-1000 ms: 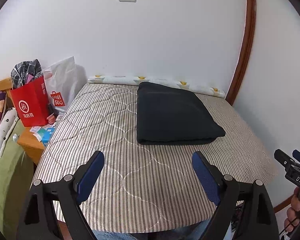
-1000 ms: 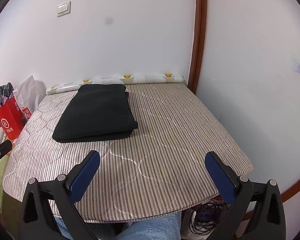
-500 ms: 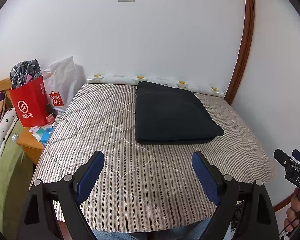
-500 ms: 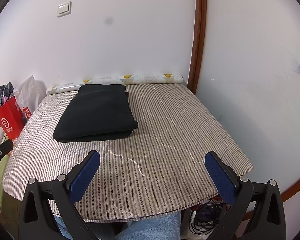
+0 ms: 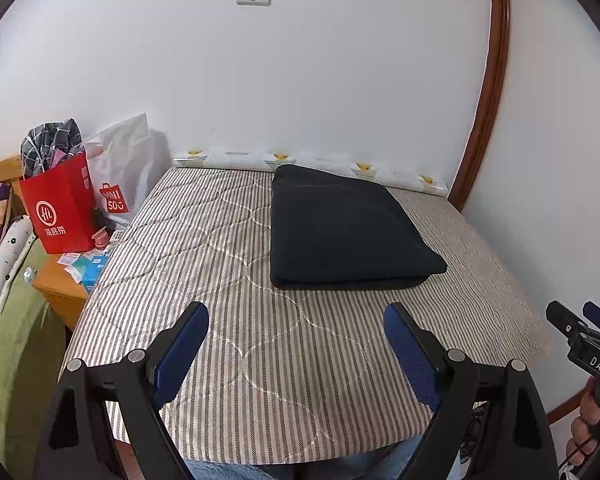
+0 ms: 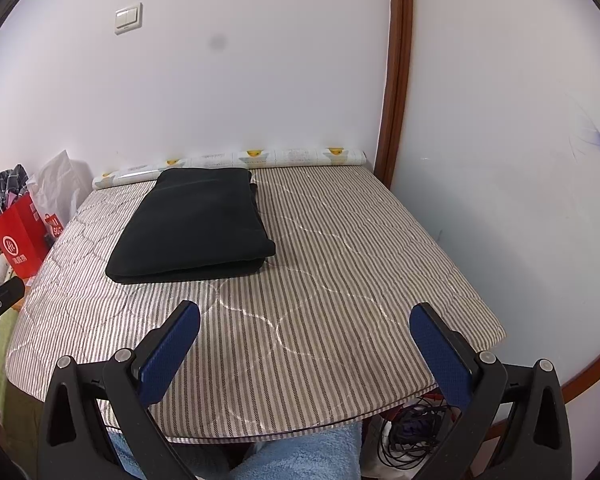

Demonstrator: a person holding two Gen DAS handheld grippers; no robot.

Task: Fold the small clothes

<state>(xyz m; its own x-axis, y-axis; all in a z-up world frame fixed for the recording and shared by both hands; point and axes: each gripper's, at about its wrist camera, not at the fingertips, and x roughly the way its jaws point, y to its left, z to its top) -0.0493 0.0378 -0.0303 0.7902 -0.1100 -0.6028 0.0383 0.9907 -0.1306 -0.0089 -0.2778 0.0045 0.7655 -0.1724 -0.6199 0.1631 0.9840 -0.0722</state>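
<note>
A black garment [image 5: 348, 232] [image 6: 192, 226] lies folded into a flat rectangle on the far half of a striped quilted table top [image 5: 228, 272] [image 6: 340, 264], close to the back wall. My left gripper [image 5: 296, 316] hangs open above the near part of the top, nothing between its blue pads. My right gripper [image 6: 306, 312] is likewise open and empty over the near edge, to the right of the garment. Both stay well short of the cloth. The right gripper's tip [image 5: 580, 328] also shows at the right edge of the left wrist view.
A rolled patterned sheet [image 6: 228, 162] lies along the back wall. Left of the table stand a red paper bag [image 5: 60, 208] stuffed with clothes, a white bag [image 5: 120, 168] and a wooden stand [image 5: 60, 284] with small boxes. Cables [image 6: 408, 432] lie on the floor below the near edge.
</note>
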